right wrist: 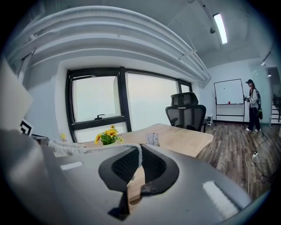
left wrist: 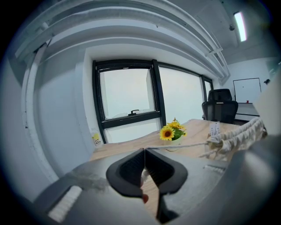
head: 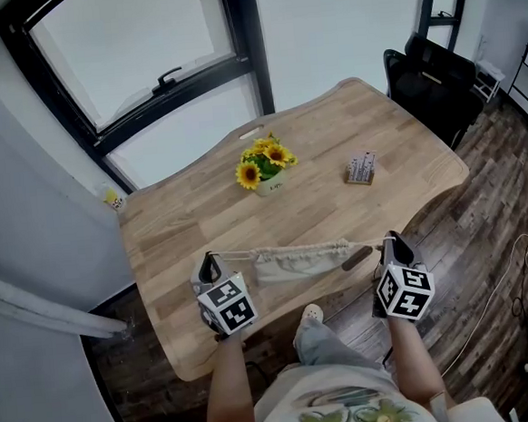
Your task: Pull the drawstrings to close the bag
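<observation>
Over the near edge of the counter [head: 184, 230], holding the cloth bag [head: 297, 265] slung between the left gripper [head: 209, 258] and the right gripper [head: 392, 239]. Clamping the left drawstring [left wrist: 175, 145] in the left gripper, jaws pressed together on the cord at their tips. Clamping the right drawstring [right wrist: 94, 146] in the right gripper likewise, jaws closed with the cord emerging from the seam between them. Stretching both cords out nearly straight and level from the mouth of the bag, one to each side. Presenting the mouth gathered into tight puckers along the cord line, with the body of the bag sagging below it. Not revealing whether the underside of the bag is touching the counter. Pointing both grippers away from the person and slightly downward, marker cubes turned up toward the head view. Sharing the counter with a pot of sunflowers [head: 265, 164] near its middle and a small card stand [head: 362, 168] to the right of the pot, both well apart from the bag. Flanking the far right corner of the counter with a black office chair [head: 436, 78].
</observation>
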The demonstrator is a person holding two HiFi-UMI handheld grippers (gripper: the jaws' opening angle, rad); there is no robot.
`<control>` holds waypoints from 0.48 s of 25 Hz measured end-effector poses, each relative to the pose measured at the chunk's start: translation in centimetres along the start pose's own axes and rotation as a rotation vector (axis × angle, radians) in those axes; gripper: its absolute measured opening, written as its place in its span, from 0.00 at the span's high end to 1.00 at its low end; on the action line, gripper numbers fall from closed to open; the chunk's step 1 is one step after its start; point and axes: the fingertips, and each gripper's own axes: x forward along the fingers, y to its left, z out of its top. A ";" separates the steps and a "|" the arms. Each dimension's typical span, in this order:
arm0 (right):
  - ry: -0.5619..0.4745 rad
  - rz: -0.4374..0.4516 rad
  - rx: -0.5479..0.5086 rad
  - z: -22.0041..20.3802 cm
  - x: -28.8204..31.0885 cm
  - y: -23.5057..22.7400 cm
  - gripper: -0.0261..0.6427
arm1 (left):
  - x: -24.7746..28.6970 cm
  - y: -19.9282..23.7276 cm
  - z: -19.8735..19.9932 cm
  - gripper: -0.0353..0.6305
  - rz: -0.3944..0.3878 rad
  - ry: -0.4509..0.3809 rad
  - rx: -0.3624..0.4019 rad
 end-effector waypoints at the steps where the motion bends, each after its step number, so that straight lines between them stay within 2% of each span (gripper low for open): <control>1: 0.000 -0.001 0.001 0.0 0.0 -0.1 0.96 | 0.0 0.0 0.0 0.93 0.001 -0.001 -0.003; 6: 0.002 -0.004 0.009 0.0 0.1 -0.6 0.96 | -0.1 0.7 0.0 0.93 0.010 0.006 -0.036; 12: 0.002 -0.008 0.021 -0.1 0.3 -0.8 0.96 | -0.2 1.1 0.1 0.93 0.018 0.000 -0.033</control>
